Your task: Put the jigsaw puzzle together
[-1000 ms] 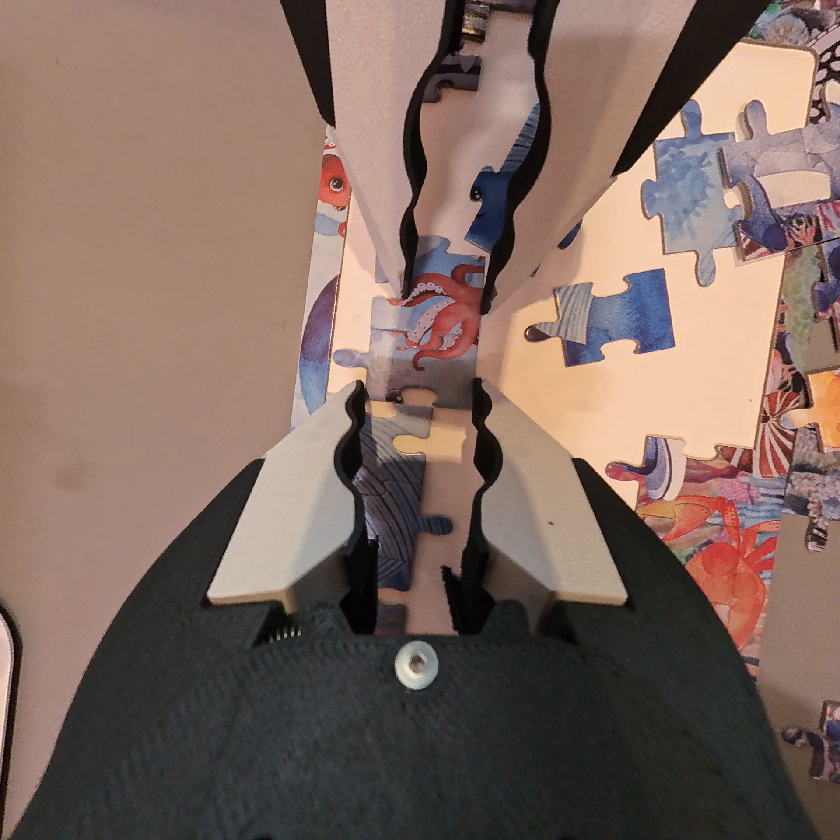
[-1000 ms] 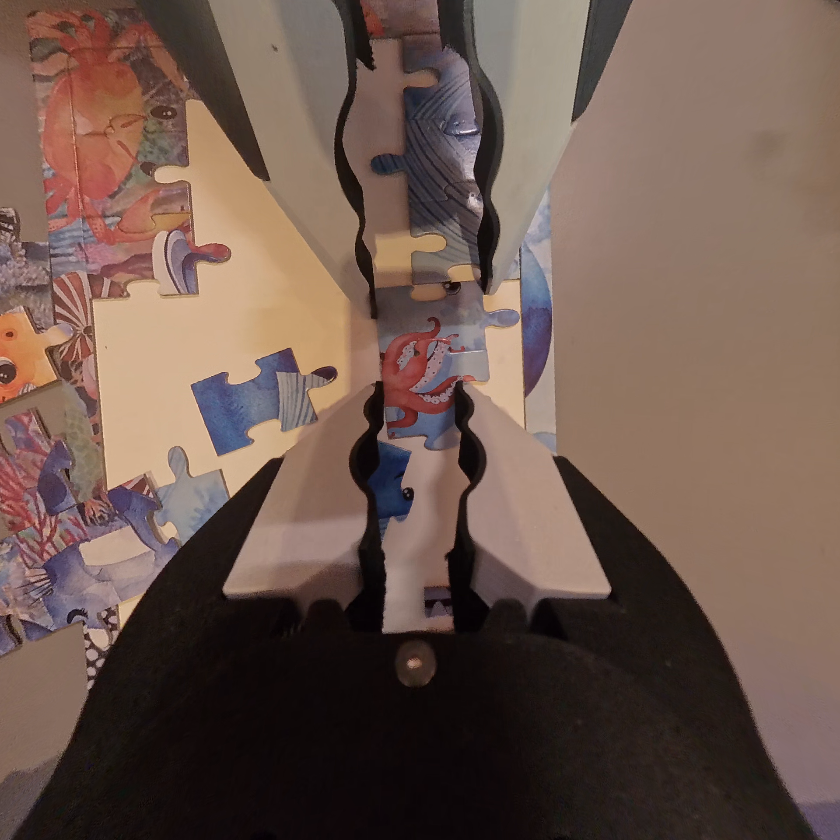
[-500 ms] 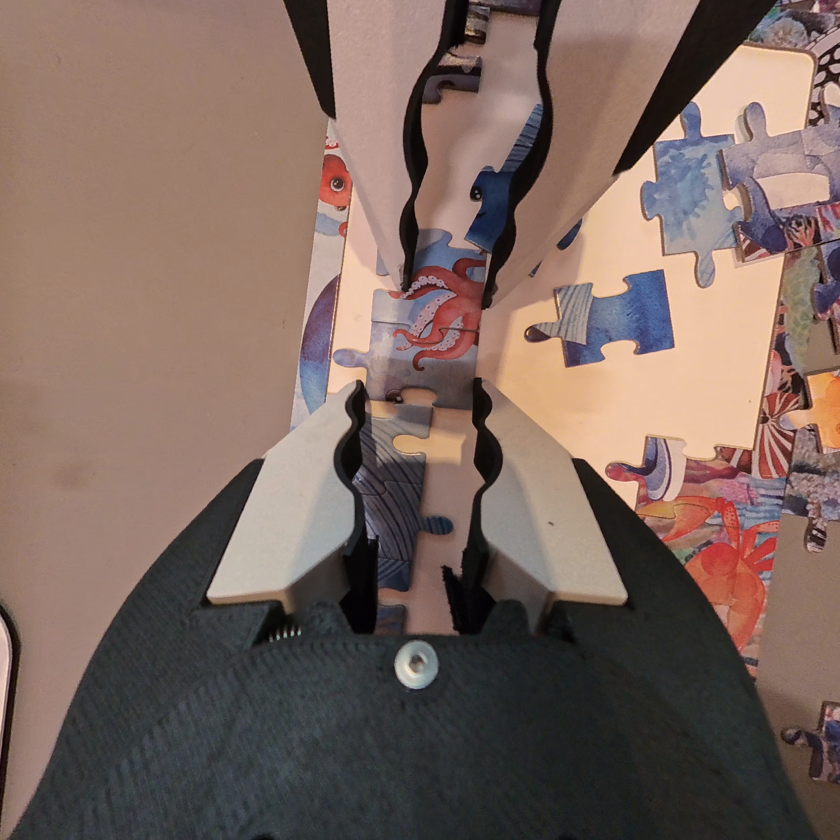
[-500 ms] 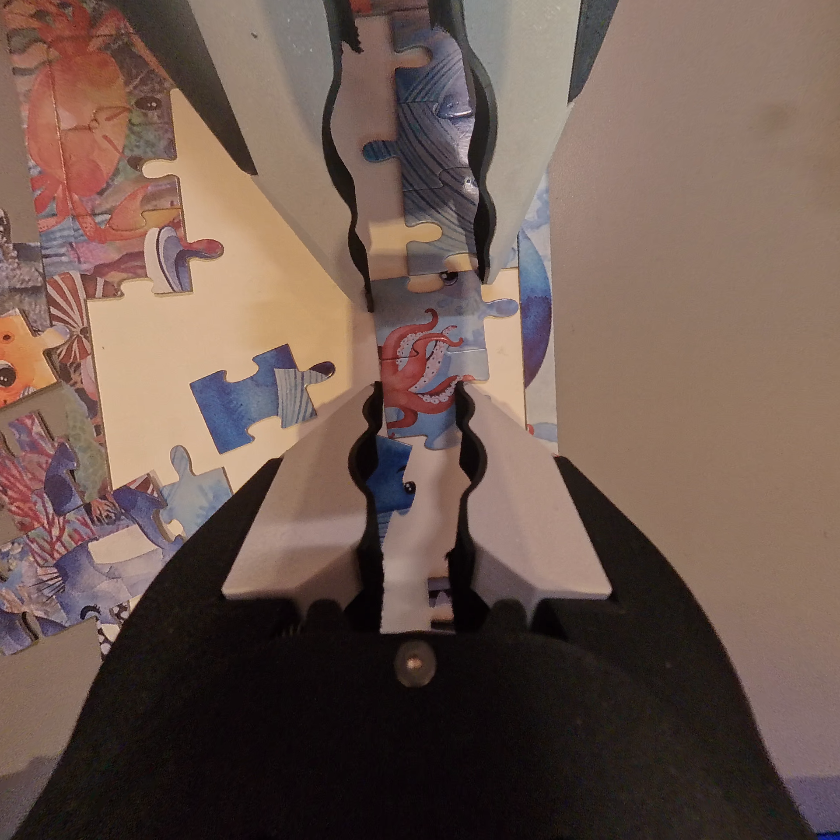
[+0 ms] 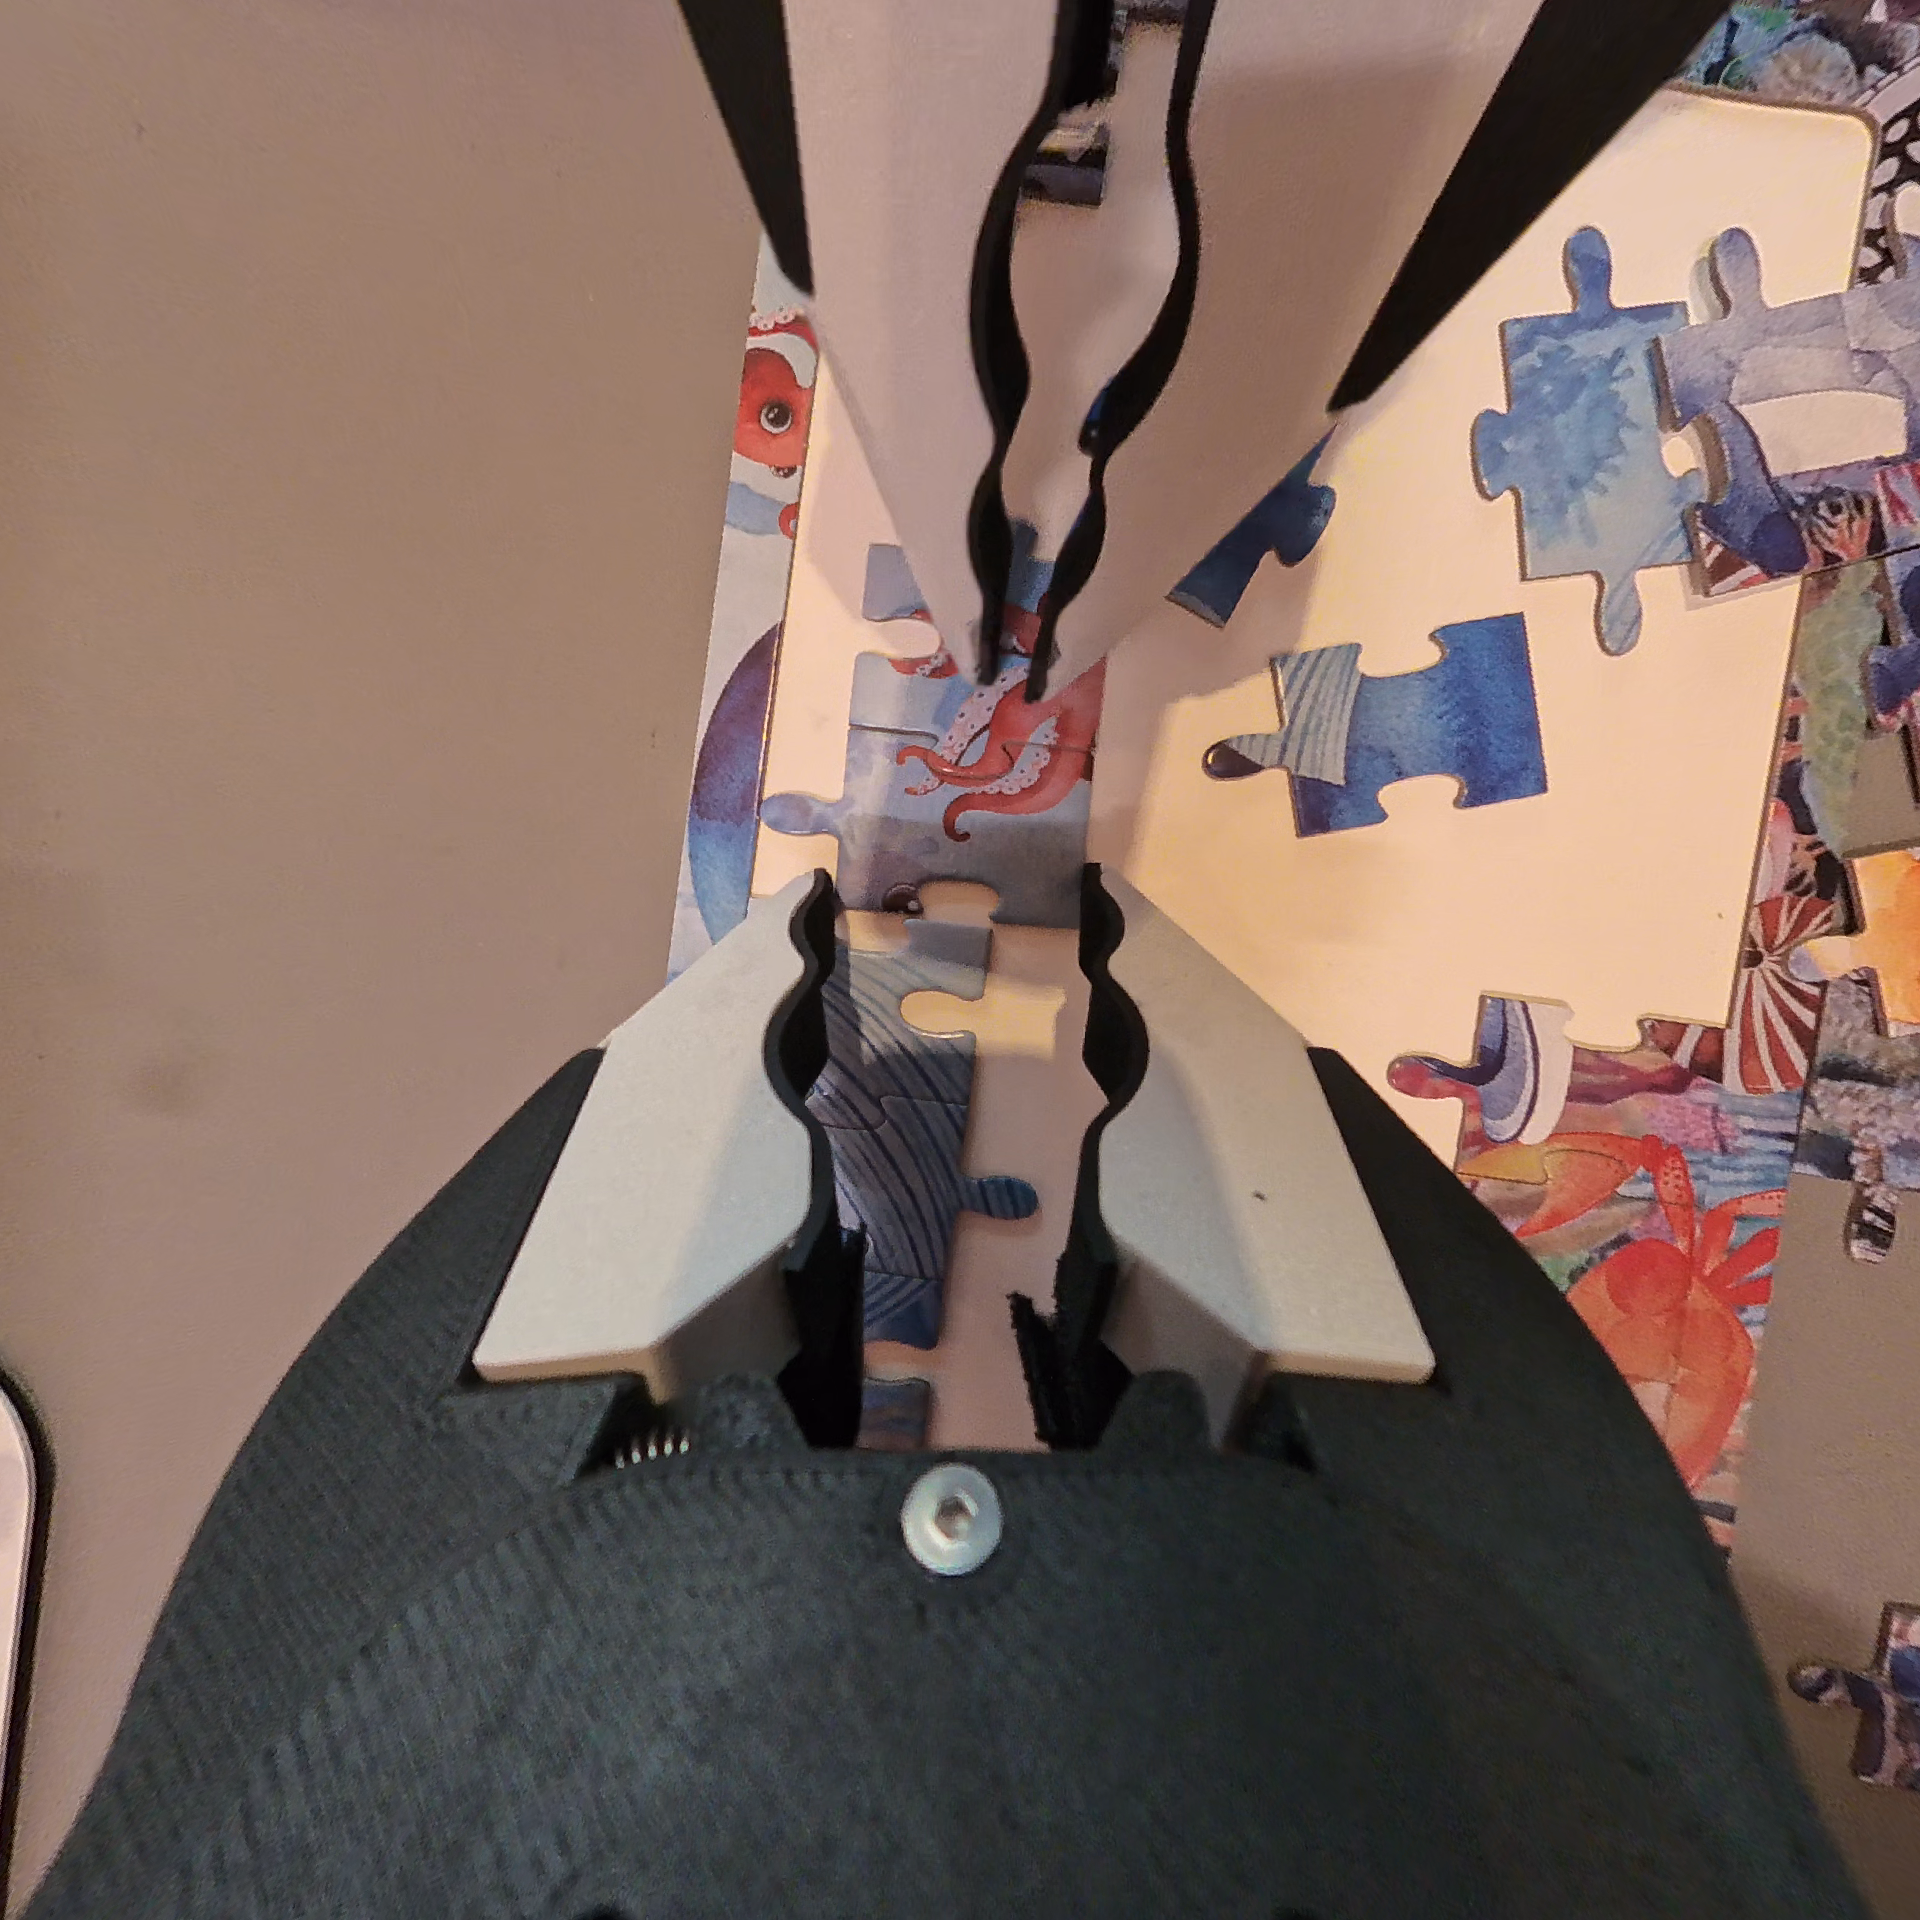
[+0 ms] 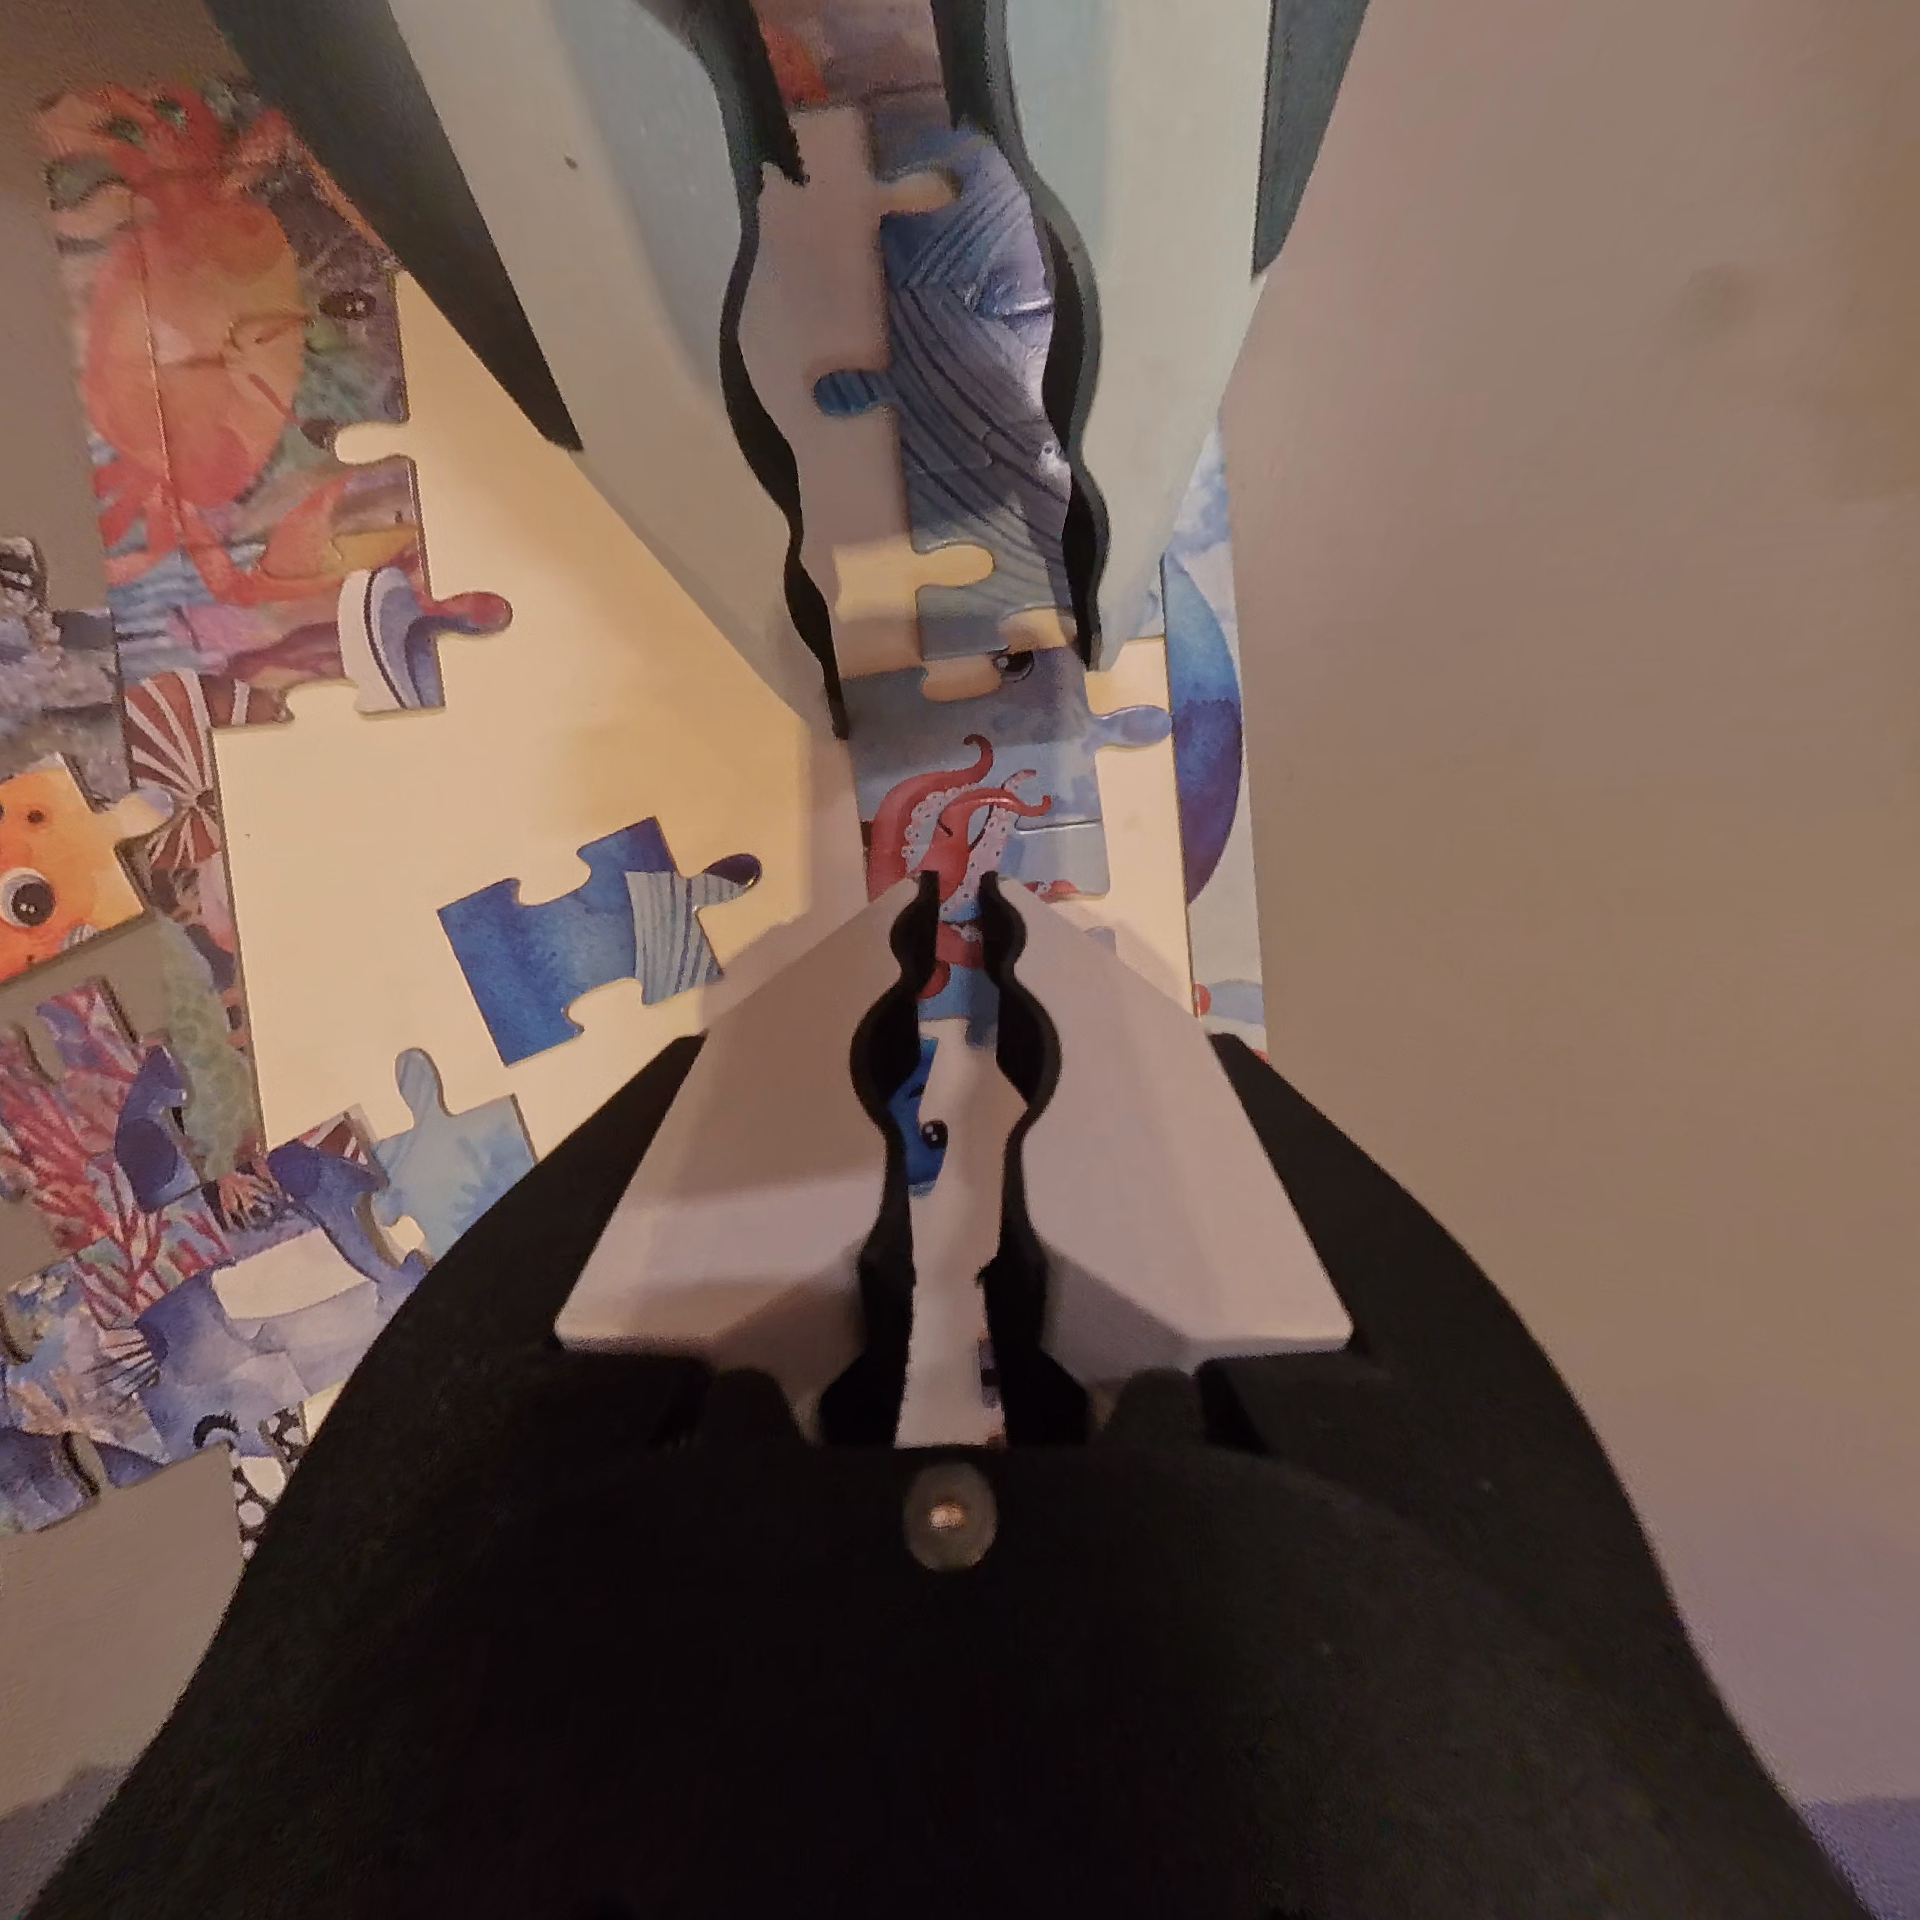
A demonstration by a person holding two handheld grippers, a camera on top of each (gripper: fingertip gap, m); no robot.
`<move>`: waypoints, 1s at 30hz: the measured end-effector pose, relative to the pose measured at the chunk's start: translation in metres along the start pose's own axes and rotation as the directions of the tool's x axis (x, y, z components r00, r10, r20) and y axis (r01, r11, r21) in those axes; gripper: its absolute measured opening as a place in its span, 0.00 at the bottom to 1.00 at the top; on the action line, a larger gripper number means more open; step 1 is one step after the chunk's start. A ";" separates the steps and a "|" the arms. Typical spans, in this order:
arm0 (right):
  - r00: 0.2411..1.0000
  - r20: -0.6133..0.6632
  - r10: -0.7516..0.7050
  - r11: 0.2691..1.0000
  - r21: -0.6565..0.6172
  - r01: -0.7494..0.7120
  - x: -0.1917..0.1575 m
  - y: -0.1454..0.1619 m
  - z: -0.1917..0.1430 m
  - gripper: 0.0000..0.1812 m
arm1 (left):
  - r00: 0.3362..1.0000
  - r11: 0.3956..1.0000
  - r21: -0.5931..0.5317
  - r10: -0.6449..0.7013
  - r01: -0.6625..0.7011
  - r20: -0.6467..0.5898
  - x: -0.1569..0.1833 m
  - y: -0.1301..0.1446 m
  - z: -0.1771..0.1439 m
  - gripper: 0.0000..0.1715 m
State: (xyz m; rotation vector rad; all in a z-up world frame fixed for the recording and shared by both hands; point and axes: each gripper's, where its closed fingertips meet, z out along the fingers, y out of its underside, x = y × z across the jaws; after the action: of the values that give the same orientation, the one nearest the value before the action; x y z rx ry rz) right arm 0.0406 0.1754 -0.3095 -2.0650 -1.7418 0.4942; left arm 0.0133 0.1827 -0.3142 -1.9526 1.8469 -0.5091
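Loose blue piece (image 5: 1392, 722) lies beside octopus pieces (image 5: 997, 748); left gripper (image 5: 951, 894) wide, right gripper (image 6: 961, 883) narrow.

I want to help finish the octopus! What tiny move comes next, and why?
Probably press the right hand-held gripper straight down to seat the octopus piece: its nearly closed tips sit on that piece, and the open left hand-held gripper flanks its other end.

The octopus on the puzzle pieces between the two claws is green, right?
No, the octopus is red, not green. It does lie between the left claw and the right claw, as the left wrist view shows.
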 end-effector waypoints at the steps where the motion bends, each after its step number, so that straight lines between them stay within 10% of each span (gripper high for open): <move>1: 1.000 -0.006 -0.005 1.000 -0.011 0.005 0.000 0.001 -0.001 0.02 | 1.000 1.000 0.000 0.000 0.000 0.000 0.000 0.000 0.000 0.27; 30: 0.995 -0.089 0.047 0.998 0.050 -0.043 0.011 -0.008 -0.008 0.04 | 1.000 1.000 0.001 -0.012 0.011 0.021 -0.001 0.000 -0.001 0.27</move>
State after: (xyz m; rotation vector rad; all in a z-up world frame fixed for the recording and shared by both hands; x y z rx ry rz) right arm 0.0397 0.1868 -0.2982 -2.0640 -1.6196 0.4446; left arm 0.0126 0.1835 -0.3132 -1.9615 1.8232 -0.4912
